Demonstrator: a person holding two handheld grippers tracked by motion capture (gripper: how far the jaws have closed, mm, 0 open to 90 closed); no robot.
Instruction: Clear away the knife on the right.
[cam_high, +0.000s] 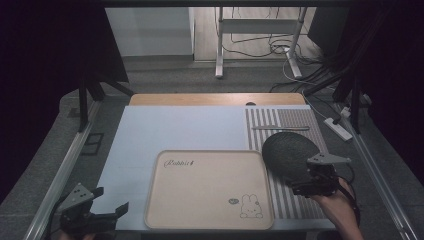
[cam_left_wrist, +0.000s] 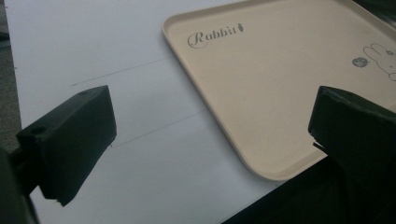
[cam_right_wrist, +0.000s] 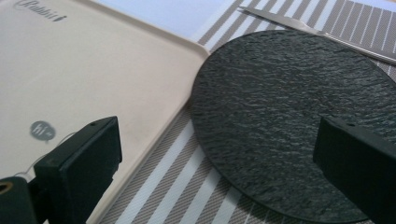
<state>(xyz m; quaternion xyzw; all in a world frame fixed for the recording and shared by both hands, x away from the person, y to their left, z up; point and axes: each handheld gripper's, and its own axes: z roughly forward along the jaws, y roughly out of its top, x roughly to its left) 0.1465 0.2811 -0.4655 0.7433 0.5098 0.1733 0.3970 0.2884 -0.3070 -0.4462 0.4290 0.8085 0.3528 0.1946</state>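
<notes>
Pale blue tabletop carries a beige square plastic tray printed with a rabbit. At its three o'clock, a round dark slate plate lies on a grey striped placemat. Right gripper hovers at the plate's near edge, jaws spread. Left gripper, at eight o'clock, gapes empty.

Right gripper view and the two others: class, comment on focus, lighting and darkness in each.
Right gripper view: dark plate texture sharp, the near jaws soft. Left gripper view: tray lettering crisp under even light, jaws blurred. High view: table moderately lit, both sides black, slightly grainy.
</notes>
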